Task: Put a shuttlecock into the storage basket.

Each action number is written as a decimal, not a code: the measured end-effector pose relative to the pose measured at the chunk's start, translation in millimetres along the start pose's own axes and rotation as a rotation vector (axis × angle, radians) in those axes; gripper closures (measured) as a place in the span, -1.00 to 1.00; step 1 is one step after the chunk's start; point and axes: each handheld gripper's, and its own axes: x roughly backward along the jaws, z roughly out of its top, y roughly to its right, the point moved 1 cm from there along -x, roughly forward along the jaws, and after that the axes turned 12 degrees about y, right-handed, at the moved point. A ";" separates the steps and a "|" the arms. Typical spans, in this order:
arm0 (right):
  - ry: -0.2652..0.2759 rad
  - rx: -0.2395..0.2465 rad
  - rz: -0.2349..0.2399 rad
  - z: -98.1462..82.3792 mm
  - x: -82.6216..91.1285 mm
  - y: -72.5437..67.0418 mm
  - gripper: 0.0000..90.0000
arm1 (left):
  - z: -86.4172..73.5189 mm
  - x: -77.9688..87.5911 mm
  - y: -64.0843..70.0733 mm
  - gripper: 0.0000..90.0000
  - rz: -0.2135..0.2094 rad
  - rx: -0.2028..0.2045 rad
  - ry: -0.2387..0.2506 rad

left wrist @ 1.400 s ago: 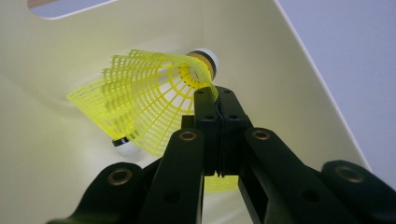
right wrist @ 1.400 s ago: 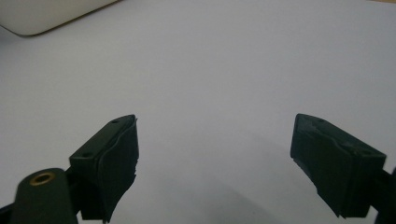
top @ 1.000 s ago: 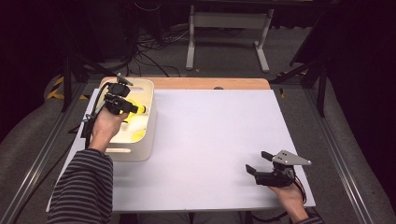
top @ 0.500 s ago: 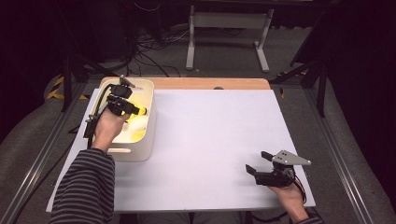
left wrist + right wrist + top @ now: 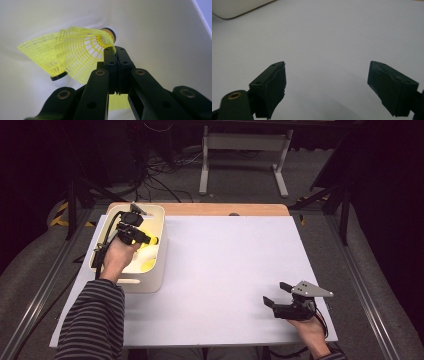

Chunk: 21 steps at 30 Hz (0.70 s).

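While the left gripper (image 5: 131,231) hangs inside the white bin (image 5: 156,270) at the table's (image 5: 230,265) left side, its jaws stand pressed together on the edge of a yellow shuttlecock's (image 5: 75,53) mesh skirt, close to the cork end. From the left gripper view, that shuttlecock fans out to the left of the black jaws, its skirt spread wide and its white cork tip with a dark band pointing toward the bin's inner wall. A second shuttlecock (image 5: 60,78) lies lower left, of which the rounded white cork and black band show beneath the first one's skirt; whether the two touch I cannot tell. More yellow mesh shows below the jaws. From the high view, the left hand (image 5: 120,257) reaches over the bin's near rim, a striped sleeve (image 5: 92,320) behind it, and yellow shows in the bin just beside the gripper.

Well apart, at the table's near right corner, the right gripper (image 5: 276,295) rests low over the white surface with its jaws wide apart and nothing between them. The right gripper view looks along those two black pads across bare white tabletop, with a corner of the bin (image 5: 239,7) at the upper left. The right hand (image 5: 307,327) holds the gripper body from behind, with the grey plate on top of it
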 end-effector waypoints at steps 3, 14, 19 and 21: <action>-0.001 0.001 0.001 0.0 0.0 -0.4 -0.64 | 0.0 0.5 -0.2 0.97 0.000 0.003 0.003; 0.001 0.000 0.001 0.3 0.2 -0.4 -0.64 | -0.3 6.9 -0.5 0.67 0.005 0.010 0.032; 0.002 0.000 0.002 0.4 0.2 -0.5 -0.64 | -1.1 10.2 0.2 0.47 0.008 0.015 0.041; 0.002 0.001 0.002 0.3 0.2 -0.5 -0.64 | -1.3 11.5 -0.2 0.37 0.005 0.021 0.047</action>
